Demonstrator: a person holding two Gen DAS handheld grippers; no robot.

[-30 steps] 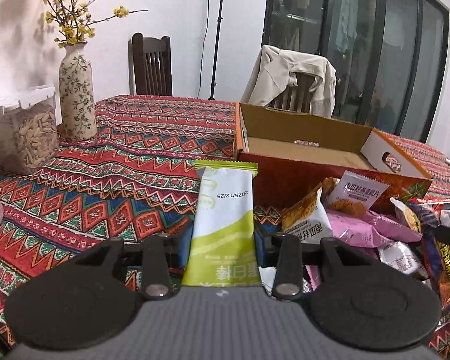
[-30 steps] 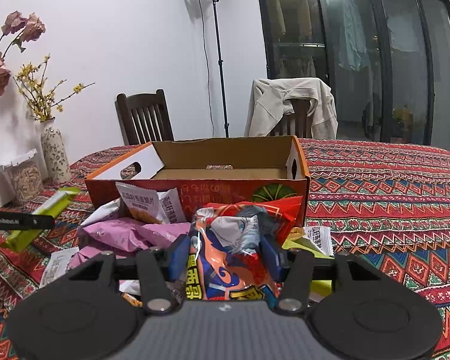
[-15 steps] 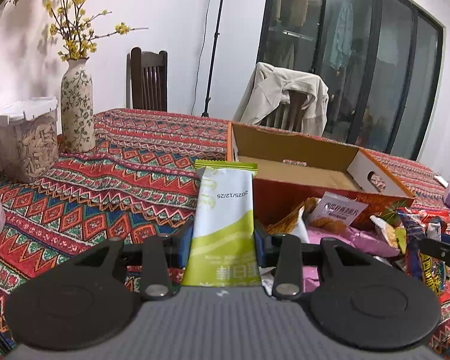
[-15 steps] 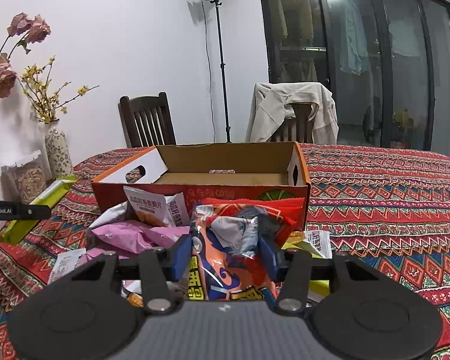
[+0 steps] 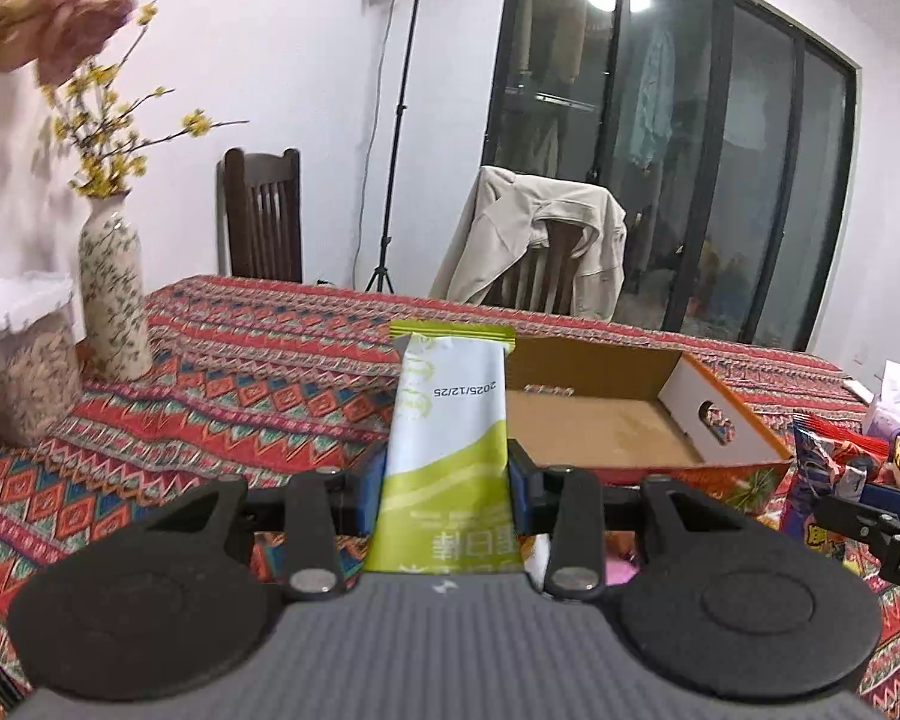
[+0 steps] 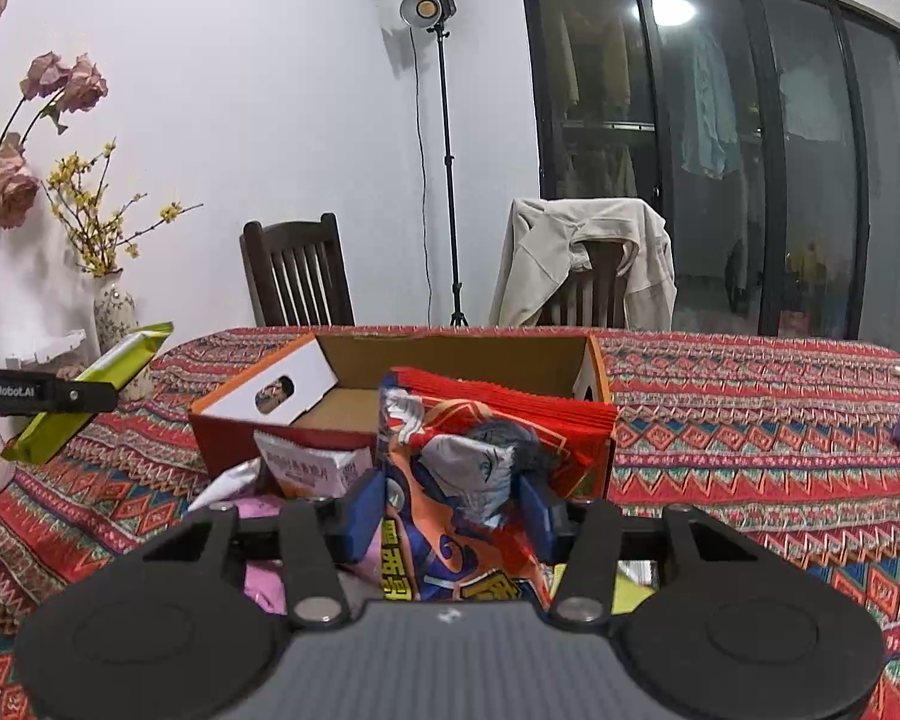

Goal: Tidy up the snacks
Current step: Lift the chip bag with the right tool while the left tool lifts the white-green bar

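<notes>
Both packets have been lifted clear of the pile, the green-and-white bar wrapper (image 5: 444,438) clamped in the left gripper (image 5: 447,480), the red-and-blue snack bag (image 6: 456,480) pinched in the right gripper (image 6: 453,507), cardboard box (image 5: 618,420) waiting at twelve o'clock

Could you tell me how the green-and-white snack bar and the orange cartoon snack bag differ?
The green-and-white snack bar is slim, flat and smooth; the orange cartoon snack bag is wider, puffy and crumpled. The bar sits in the left claw, the bag in the right claw. Both are gripped upright.

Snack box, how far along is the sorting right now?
Done: nothing; the box looks empty. In hand: left gripper holds a green bar, right gripper an orange packet, both above the table. Left: these two, plus loose packets before the box.
</notes>
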